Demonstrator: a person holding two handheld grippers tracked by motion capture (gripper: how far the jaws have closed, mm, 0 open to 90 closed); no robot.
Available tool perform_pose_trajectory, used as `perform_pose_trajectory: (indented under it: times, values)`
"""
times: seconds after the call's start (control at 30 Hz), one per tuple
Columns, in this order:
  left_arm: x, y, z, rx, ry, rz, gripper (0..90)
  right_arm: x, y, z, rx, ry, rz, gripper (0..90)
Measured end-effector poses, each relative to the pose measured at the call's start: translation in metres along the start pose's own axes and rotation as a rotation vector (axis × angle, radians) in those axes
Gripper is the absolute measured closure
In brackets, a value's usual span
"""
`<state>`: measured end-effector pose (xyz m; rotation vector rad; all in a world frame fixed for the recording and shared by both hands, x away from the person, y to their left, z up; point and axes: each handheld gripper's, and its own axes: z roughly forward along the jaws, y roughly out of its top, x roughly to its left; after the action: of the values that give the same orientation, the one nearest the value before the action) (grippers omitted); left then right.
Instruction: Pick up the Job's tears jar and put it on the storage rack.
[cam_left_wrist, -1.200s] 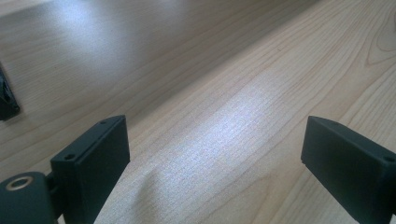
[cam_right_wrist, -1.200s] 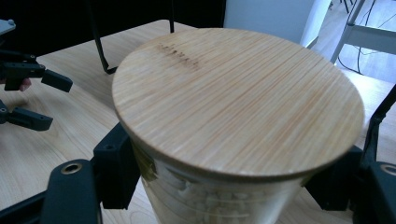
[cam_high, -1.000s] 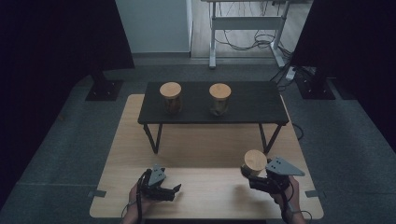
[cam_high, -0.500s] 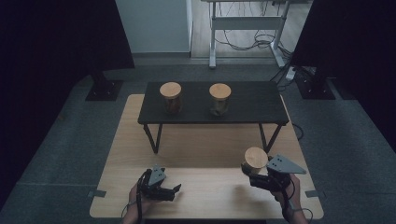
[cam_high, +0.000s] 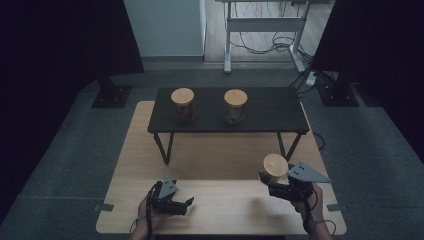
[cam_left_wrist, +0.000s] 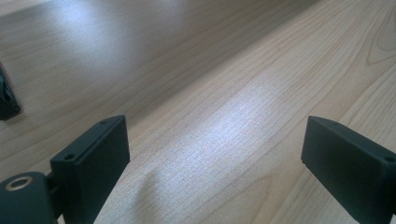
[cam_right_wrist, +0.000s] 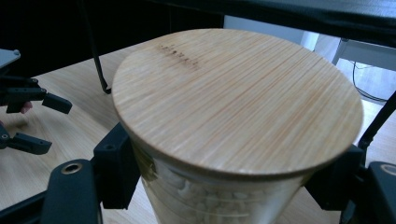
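Observation:
My right gripper (cam_high: 269, 179) is shut on a glass jar (cam_high: 275, 165) with a round bamboo lid, held just above the right part of the pale wooden board (cam_high: 220, 160). In the right gripper view the jar (cam_right_wrist: 233, 93) holds small white pieces, and the black jaws of the right gripper (cam_right_wrist: 224, 186) press on its wall from both sides, just under the lid. My left gripper (cam_high: 187, 206) rests low over the board's front left, open, jaws pointing right. Between the wide-apart jaws of the left gripper (cam_left_wrist: 215, 163) there is only bare wood.
A low black table (cam_high: 270, 112) stands on the far half of the board and carries two more bamboo-lidded jars, one at left (cam_high: 182, 102) and one at centre (cam_high: 235, 104). Grey carpet surrounds the board. Dark stands and a desk frame lie beyond.
The right gripper with its jar has drifted slightly away from the board's front edge, toward the table. The left gripper has stayed where it was, still open.

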<state>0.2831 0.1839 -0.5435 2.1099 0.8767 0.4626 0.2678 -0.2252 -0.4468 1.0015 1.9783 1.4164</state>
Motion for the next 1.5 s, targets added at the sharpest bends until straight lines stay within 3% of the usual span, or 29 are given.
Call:
perform_pose_trajectory:
  times: [1.5]
  values:
    - [0.0, 0.0, 0.001, 0.001, 0.008, 0.006, 7.6, -0.01, 0.044, -0.004, -0.05, 0.002, -0.039, 24.8]
